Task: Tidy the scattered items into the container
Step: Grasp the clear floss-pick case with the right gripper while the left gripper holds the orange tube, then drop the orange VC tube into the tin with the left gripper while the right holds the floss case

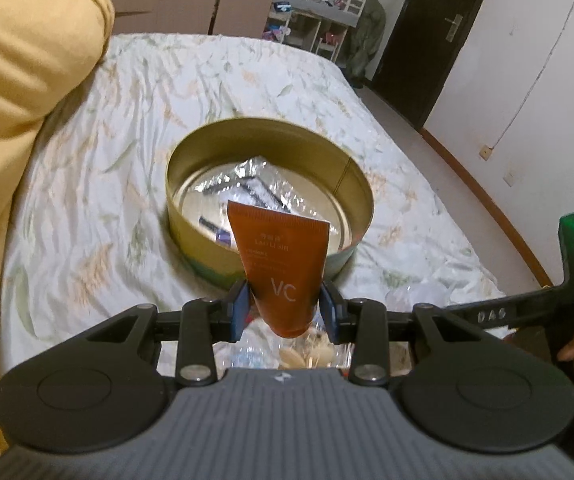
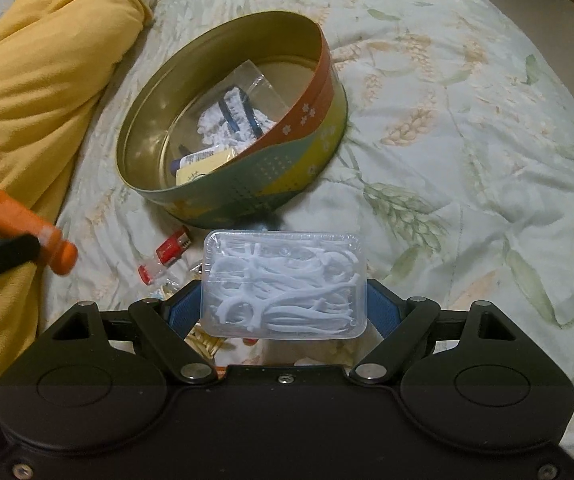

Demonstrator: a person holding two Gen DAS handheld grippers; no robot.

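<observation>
My left gripper (image 1: pixel 285 304) is shut on an orange "VC" tube (image 1: pixel 281 256), held upright just in front of the round gold tin (image 1: pixel 191 216); the tube also shows in the right wrist view (image 2: pixel 27 224). The tin (image 2: pixel 287 176) holds clear plastic packets (image 2: pixel 243 112) and a yellow card. My right gripper (image 2: pixel 283 304) is shut on a clear box of white floss picks (image 2: pixel 285 284), held above the bed near the tin's front side. A small red-labelled packet (image 2: pixel 167 256) and a bag of wooden sticks (image 2: pixel 207 340) lie on the bed below.
The bed (image 2: pixel 467 120) has a pale leaf-print cover. A yellow quilt (image 2: pixel 35 92) is bunched along the left. Floor, a dark door (image 1: pixel 431 32) and a cluttered shelf (image 1: pixel 319 4) lie beyond the bed. The right gripper's body (image 1: pixel 567 292) shows at the left wrist view's right edge.
</observation>
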